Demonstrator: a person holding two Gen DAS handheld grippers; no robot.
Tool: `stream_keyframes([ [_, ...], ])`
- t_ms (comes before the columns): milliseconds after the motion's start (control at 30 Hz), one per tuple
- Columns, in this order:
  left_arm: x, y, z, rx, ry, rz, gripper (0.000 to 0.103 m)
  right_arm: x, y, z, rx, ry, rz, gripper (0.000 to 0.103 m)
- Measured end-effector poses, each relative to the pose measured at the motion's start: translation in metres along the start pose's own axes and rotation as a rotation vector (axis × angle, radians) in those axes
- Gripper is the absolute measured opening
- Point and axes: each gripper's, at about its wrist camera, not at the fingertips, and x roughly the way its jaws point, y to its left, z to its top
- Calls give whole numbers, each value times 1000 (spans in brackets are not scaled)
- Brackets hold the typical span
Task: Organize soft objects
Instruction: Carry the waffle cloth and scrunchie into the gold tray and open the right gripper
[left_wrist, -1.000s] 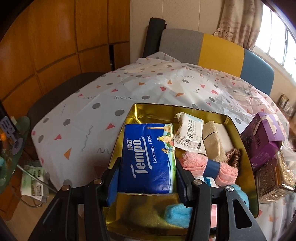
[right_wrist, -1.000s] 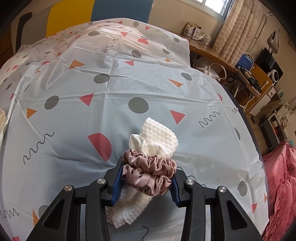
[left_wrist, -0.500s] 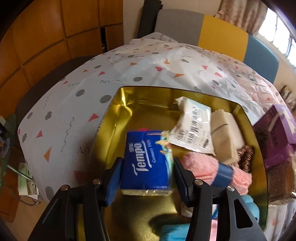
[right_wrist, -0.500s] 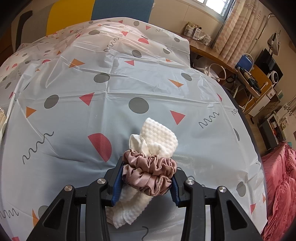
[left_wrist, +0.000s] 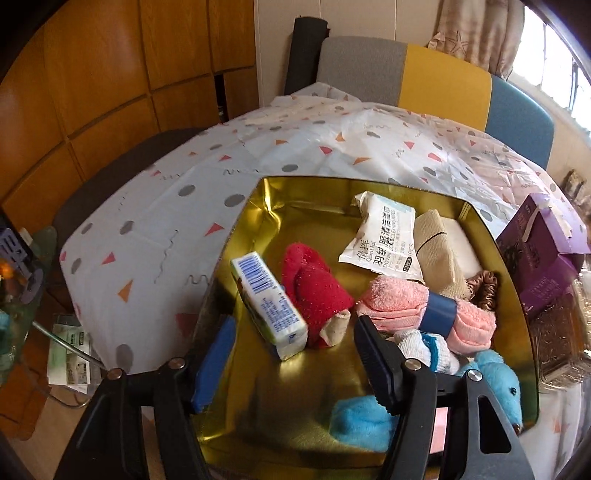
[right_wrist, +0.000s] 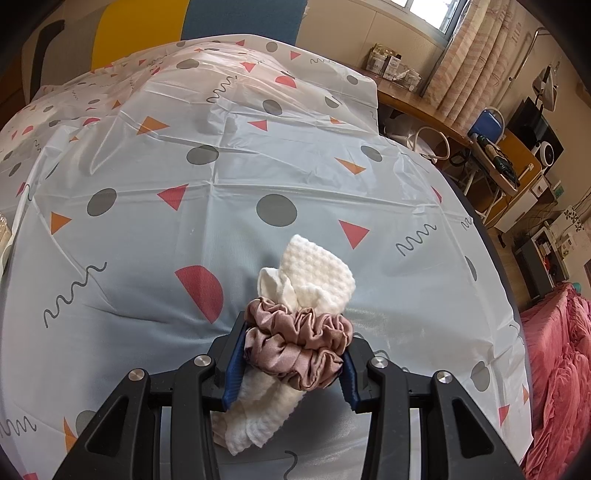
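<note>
Left gripper (left_wrist: 291, 360) jaws just opened, tissue pack (left_wrist: 269, 303) dropped on edge inside gold tin (left_wrist: 491, 236) against red sock (left_wrist: 314, 291); right gripper (right_wrist: 293, 363) clamped on scrunchie-bound white cloth (right_wrist: 316, 273), next in.

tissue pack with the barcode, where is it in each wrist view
Left wrist: the tissue pack lies tilted in the gold tin, left of centre, against the red sock.
Right wrist: not in it.
Shared landmark: the patterned tablecloth, and the yellow and blue chair back.
</note>
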Motion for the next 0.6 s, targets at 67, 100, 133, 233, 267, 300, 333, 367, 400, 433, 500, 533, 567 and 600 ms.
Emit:
stream_keyframes([
  [67,-7,0,-1,0,-22,5,68,0,0,0,-1,0,0,42],
  [100,-12,0,-2,1,-36,8,68,0,0,0,-1,0,-1,42],
  [133,-16,-1,-3,1,-47,12,68,0,0,0,-2,1,-3,42],
  [233,-29,-1,-3,-9,-88,14,69,-1,0,1,6,9,-1,40],
  [267,-32,-1,-3,-13,-98,11,70,-1,0,2,16,14,2,39],
  [300,-35,-2,-3,-14,-105,8,70,0,-1,2,24,18,4,39],
  [333,-37,-3,-2,-12,-111,6,70,0,-1,2,28,19,4,39],
  [367,-40,-3,-2,-10,-120,4,70,0,-2,2,33,20,7,39],
  [400,-43,-4,-2,-9,-128,0,70,0,-3,2,40,23,11,39],
  [433,-46,-4,-3,-9,-135,-3,73,0,-4,2,48,26,16,39],
  [500,-50,-6,-4,-3,-143,-3,77,1,-7,3,69,35,28,39],
  [533,-52,-7,-5,1,-148,-6,77,1,-8,3,79,40,33,39],
  [567,-53,-8,-5,5,-151,-8,77,2,-8,3,87,43,36,39],
  [600,-54,-9,-5,10,-154,-7,77,2,-8,3,93,46,40,39],
])
